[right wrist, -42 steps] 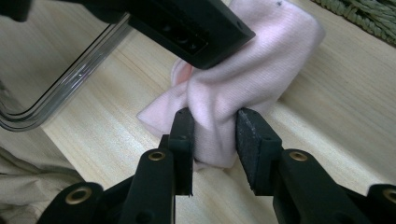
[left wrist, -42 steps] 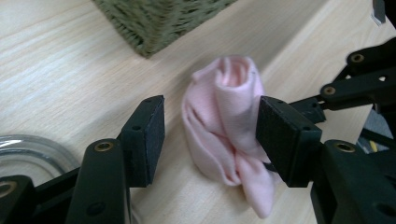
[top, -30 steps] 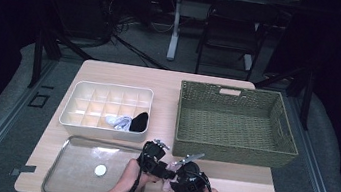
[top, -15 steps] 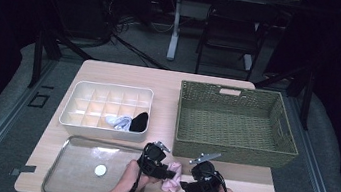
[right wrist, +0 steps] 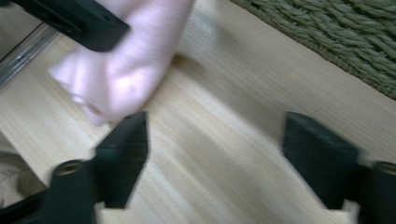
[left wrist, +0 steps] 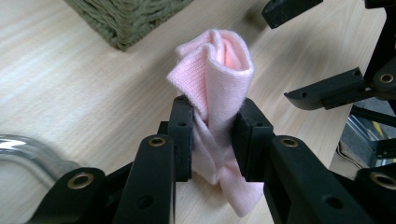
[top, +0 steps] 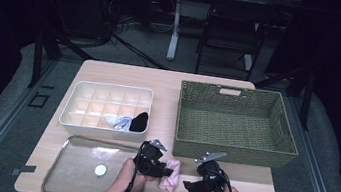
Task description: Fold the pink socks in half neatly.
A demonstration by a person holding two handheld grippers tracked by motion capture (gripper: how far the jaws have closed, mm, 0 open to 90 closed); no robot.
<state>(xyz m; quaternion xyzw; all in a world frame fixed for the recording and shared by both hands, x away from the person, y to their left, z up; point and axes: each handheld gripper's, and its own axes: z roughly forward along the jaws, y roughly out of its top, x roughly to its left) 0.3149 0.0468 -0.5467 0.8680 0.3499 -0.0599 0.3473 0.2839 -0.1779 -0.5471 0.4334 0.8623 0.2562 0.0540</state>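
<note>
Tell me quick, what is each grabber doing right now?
Left gripper: closed on the rolled pink knit sock, jaws just tightened.
Right gripper: open, holding nothing, jaws just spread wider above the pale wooden table.

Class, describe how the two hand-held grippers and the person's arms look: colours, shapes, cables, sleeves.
Each black hand-held gripper, left and right, has two blocky jaws with brass-coloured rivets, a grey three-cornered plate on top and a thin black cable trailing back. The forearms show no sleeves.
</note>
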